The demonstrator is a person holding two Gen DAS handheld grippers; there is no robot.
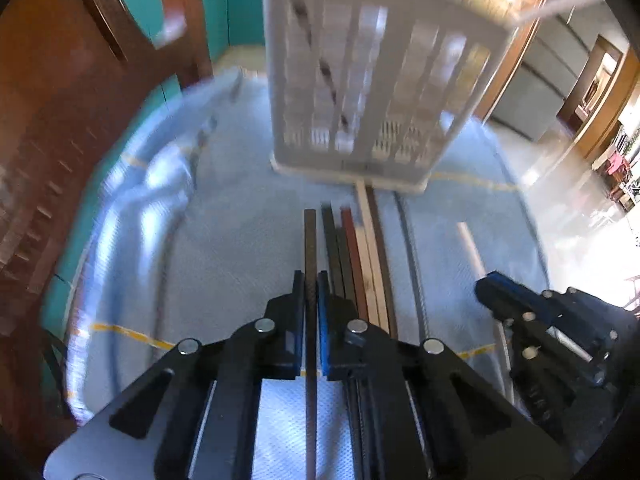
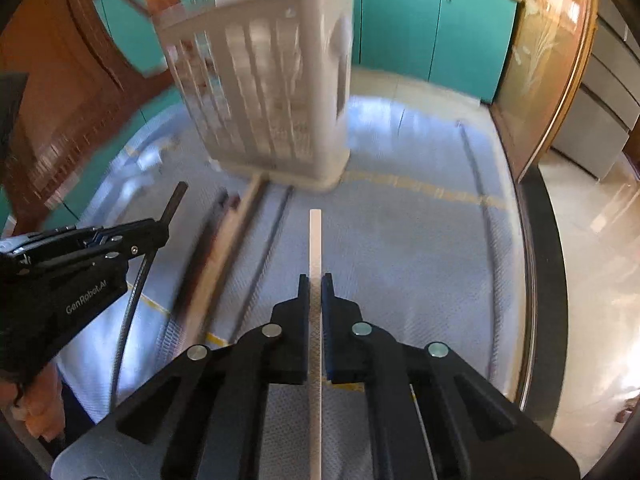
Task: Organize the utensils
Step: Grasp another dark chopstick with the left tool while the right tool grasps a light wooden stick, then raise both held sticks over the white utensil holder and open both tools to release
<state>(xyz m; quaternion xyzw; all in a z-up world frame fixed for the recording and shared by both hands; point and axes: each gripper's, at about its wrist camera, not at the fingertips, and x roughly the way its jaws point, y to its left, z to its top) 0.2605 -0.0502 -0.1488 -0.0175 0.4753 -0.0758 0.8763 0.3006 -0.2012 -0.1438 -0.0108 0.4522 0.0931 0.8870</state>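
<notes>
Here, white slatted basket (image 1: pixel 372 80) holding dark utensils, chopsticks (image 1: pixel 360 256) beside it

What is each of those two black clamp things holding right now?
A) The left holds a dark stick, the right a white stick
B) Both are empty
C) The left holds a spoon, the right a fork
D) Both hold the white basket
A: the left gripper is shut on a dark chopstick, and the right gripper is shut on a white chopstick, both short of the white basket.
</notes>
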